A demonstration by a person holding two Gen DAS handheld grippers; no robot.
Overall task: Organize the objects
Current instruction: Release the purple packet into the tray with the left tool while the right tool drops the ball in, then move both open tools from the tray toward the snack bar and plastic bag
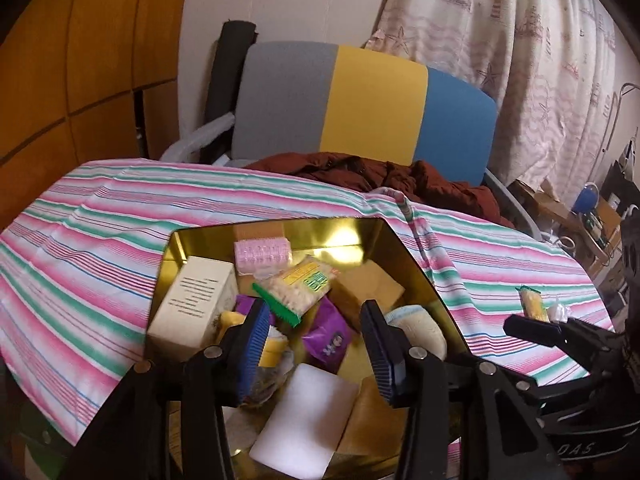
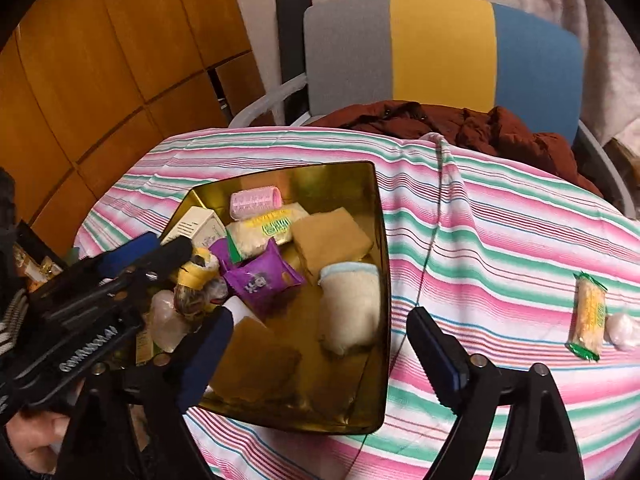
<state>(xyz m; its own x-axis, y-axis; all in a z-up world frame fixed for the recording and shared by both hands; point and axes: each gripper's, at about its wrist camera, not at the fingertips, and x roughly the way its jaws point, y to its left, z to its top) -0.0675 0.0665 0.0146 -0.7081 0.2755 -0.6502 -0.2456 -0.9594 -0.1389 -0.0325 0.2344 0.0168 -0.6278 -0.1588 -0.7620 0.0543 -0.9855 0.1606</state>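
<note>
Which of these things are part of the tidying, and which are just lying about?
Part of the job: gold tin already holding items such as the pink roller and purple packet; green-ended snack bar and a small pale wrapped item on the striped cloth.

Lying about: chair, brown jacket, curtain.

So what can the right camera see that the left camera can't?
Only the right view shows the whole gold tin down to its near rim, and the left claw coming in from the side, open over the tin. Only the left view shows the white block lying near the front of the tin, and the cluttered boxes past the table's far right edge. Both show the pink roller, the purple packet, the fluffy mitt, the wrapped snack left on the striped cloth, and the chair.
</note>
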